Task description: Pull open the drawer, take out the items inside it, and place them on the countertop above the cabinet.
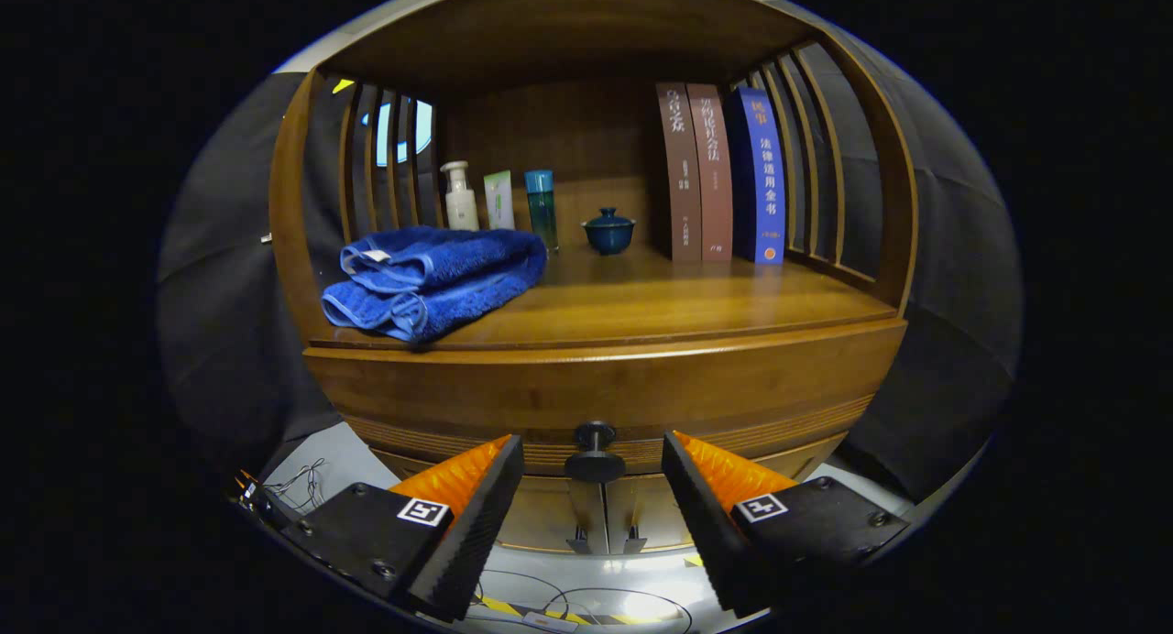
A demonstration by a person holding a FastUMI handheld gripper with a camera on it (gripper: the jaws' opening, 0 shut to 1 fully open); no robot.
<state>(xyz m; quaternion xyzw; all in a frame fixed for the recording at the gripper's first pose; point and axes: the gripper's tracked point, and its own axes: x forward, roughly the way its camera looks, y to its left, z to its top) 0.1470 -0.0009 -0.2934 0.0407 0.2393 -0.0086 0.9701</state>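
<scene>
While drawer [596, 405] is sitting closed, we are holding gripper [594, 487] spread, fingers [476, 515] flanking knob [595, 453] without touching. Knob lying dead centre, just ahead; pull running straight back toward us. Towel [435, 281] already lying on countertop [696, 304].

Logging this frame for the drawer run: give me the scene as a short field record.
gripper: gripper open, fingers either side of the knob, not touching it
knob: dark drawer knob, between the fingertips
drawer: drawer front looks closed
countertop: countertop holds a folded blue towel at its front
back row: pump bottle, green tube, teal bottle, lidded blue cup, three upright books
task stage: drawer not yet pulled
</scene>
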